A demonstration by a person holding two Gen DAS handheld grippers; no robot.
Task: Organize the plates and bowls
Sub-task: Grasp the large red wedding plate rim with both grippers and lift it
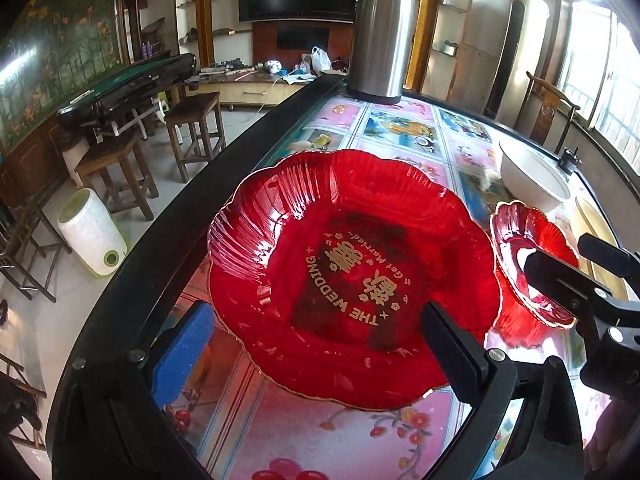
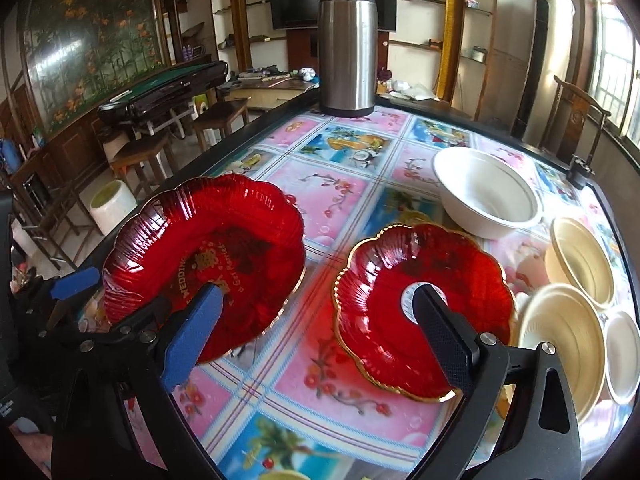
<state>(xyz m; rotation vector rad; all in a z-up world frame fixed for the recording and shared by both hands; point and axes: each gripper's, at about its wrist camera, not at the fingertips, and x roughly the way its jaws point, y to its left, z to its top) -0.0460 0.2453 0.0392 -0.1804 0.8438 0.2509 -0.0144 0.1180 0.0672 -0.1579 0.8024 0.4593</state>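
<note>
The left tongs (image 1: 316,344) stood wide apart, the large red plate (image 1: 352,272) lying on the table (image 1: 400,128) between and just ahead of their fingers, unclamped. The right tongs (image 2: 316,340) also gaped, empty; the small red plate (image 2: 424,312) lay beside their right finger, the large plate beside their left. A white bowl (image 2: 486,194) sat farther ahead, cream bowls (image 2: 580,264) off to the right.
</note>
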